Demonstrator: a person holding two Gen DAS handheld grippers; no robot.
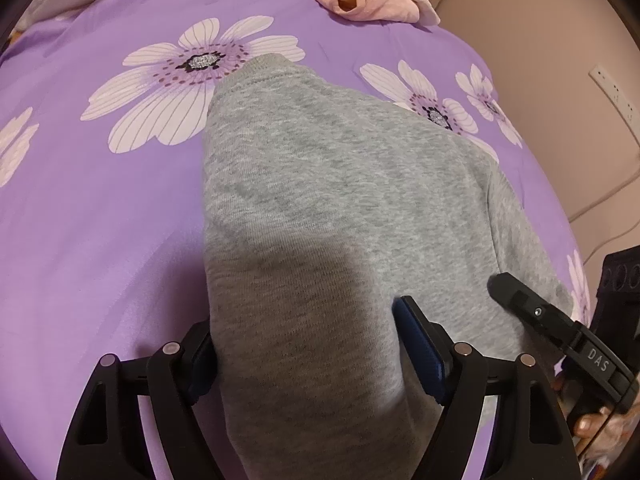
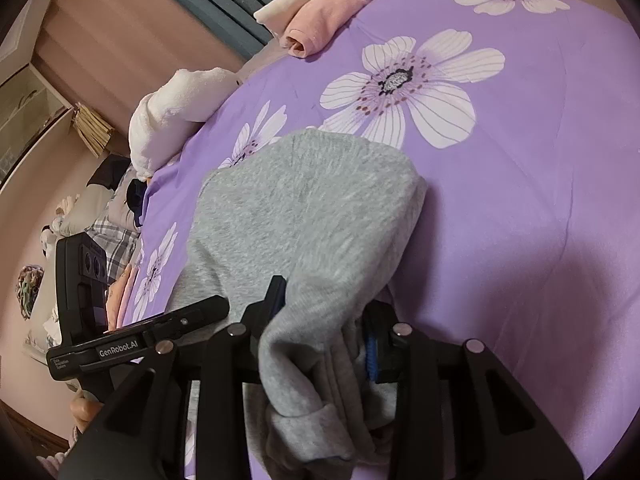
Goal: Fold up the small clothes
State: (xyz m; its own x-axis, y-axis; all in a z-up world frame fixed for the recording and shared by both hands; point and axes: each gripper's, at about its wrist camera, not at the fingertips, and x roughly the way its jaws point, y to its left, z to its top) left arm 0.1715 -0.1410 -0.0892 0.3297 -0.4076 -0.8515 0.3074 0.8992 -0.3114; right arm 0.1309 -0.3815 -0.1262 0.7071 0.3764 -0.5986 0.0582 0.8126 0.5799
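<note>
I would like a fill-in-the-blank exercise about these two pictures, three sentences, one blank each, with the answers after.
1. The garment between the fingers of both claws is ____ in colour.
2. The bed cover under it is purple and printed with large white ____.
3. Near the far edge of the bed lies a folded ____ garment on a cream one.

Missing words: grey; flowers; pink

My left gripper is black, with blue pads and round silver screws. My right gripper is black also; the white marking "GenRobot.AI" shows beside it.
</note>
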